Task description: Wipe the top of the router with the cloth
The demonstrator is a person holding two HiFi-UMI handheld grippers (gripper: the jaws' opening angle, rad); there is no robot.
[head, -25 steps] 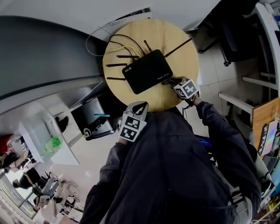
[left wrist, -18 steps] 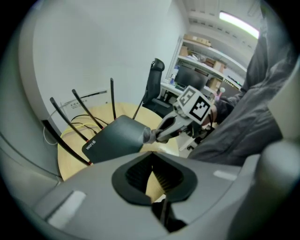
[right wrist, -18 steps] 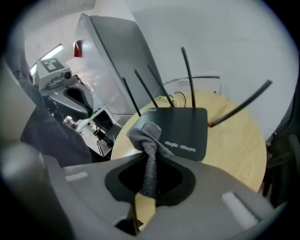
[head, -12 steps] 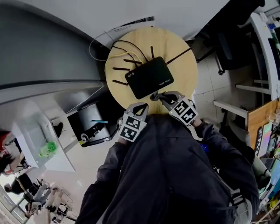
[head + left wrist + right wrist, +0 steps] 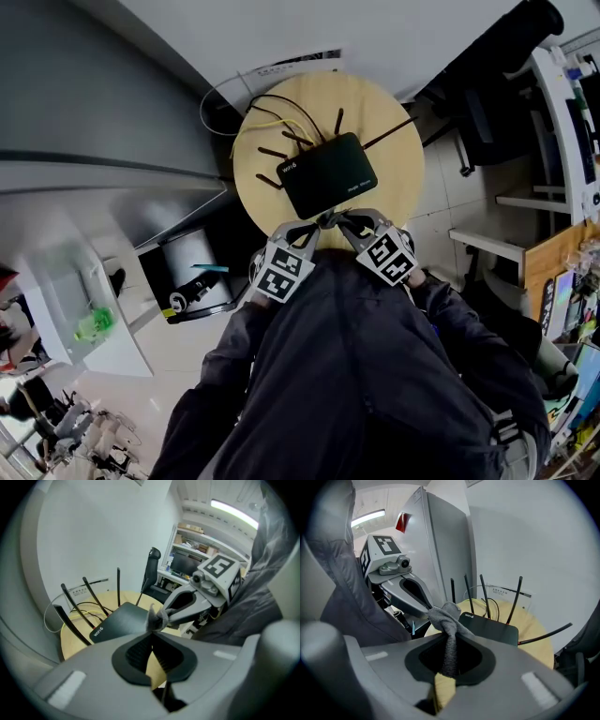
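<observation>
The black router (image 5: pixel 330 175) lies on the round wooden table (image 5: pixel 394 131) with its antennas fanned out behind it. Both grippers meet just off the table's near edge, in front of the router. My right gripper (image 5: pixel 336 221) is shut on the grey cloth (image 5: pixel 324 221), and a strand of the cloth (image 5: pixel 446 616) hangs down through its jaws (image 5: pixel 449 637). My left gripper (image 5: pixel 312 228) is shut, and its tips (image 5: pixel 153 633) touch the bunched cloth (image 5: pixel 154 618). The router (image 5: pixel 119 620) lies bare beyond the cloth. Neither gripper touches the router (image 5: pixel 490 627).
Yellow and black cables (image 5: pixel 272 112) run from the router's back over the far table edge towards the white wall. A grey cabinet (image 5: pixel 103 112) stands at the left, a dark office chair (image 5: pixel 487 84) at the right. A small unit (image 5: pixel 192 272) sits on the floor by my left side.
My right gripper has come off the router's near right corner and moved left and back, carrying the cloth to the left gripper's tips. The left gripper has barely moved.
</observation>
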